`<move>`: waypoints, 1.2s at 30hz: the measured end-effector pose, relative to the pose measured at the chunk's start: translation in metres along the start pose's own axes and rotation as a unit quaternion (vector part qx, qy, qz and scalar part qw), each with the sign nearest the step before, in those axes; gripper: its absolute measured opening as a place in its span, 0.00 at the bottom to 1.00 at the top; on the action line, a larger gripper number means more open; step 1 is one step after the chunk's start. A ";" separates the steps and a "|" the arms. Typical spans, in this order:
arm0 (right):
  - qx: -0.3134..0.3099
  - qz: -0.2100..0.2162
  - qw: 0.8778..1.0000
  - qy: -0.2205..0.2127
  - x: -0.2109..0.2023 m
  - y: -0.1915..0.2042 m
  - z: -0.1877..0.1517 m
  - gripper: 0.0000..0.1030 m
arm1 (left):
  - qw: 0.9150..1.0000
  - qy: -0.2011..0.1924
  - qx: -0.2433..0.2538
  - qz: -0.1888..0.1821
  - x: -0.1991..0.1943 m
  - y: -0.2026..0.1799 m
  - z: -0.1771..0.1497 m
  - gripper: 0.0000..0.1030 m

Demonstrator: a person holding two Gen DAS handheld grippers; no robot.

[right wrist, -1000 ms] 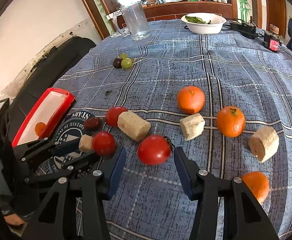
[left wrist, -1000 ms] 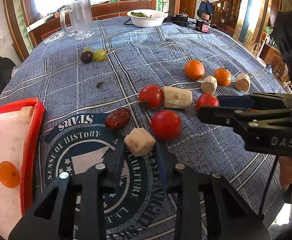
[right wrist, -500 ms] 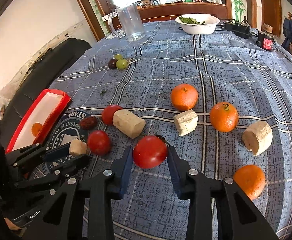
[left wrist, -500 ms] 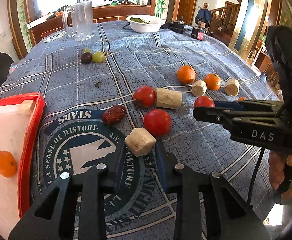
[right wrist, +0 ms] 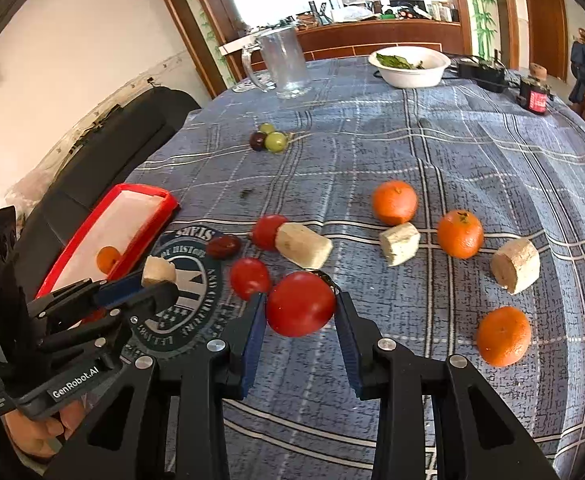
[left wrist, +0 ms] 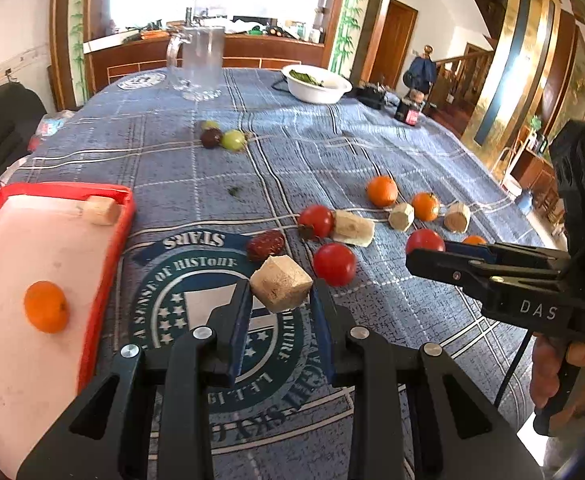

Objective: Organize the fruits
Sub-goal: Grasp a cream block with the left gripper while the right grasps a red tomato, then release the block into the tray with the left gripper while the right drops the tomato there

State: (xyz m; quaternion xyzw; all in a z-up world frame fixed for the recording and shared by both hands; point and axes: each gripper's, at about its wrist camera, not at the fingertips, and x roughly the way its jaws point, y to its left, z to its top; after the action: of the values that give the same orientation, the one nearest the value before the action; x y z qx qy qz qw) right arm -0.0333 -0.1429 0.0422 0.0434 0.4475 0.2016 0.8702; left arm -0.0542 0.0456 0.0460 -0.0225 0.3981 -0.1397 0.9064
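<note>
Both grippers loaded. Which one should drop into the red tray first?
Left, probably. The left gripper, shut on the beige chunk, sits right beside the red tray. The right gripper, shut on a tomato, is farther away, and the left gripper lies between it and the tray.

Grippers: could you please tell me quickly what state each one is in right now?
Left gripper: shut on the beige chunk.
Right gripper: just closed on a tomato.
</note>
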 end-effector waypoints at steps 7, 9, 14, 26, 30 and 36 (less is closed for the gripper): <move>-0.019 0.016 1.000 -0.006 -0.004 0.019 0.003 0.35 | 1.000 -0.016 -0.019 0.015 -0.020 0.016 0.000 0.26; -0.026 0.020 0.999 -0.005 -0.004 0.024 0.005 0.35 | 0.999 -0.023 -0.027 0.022 -0.027 0.023 -0.001 0.26; -0.046 0.034 0.998 0.003 0.002 0.041 0.012 0.34 | 0.997 -0.038 -0.055 0.038 -0.046 0.047 -0.002 0.26; -0.090 0.075 0.993 0.025 0.015 0.086 0.037 0.34 | 0.987 -0.061 -0.115 0.092 -0.082 0.109 -0.013 0.26; -0.104 0.093 0.990 0.029 0.023 0.103 0.046 0.34 | 0.985 -0.058 -0.128 0.102 -0.085 0.122 -0.017 0.26; -0.124 0.117 0.984 0.044 0.041 0.132 0.060 0.34 | 0.984 -0.043 -0.136 0.102 -0.077 0.128 -0.025 0.26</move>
State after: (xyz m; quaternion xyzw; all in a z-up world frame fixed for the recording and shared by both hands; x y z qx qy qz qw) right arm -0.0055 0.0002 0.0799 -0.0217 0.4483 0.3581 0.8187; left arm -0.0919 0.1913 0.0647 -0.1106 0.3744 0.0105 0.9206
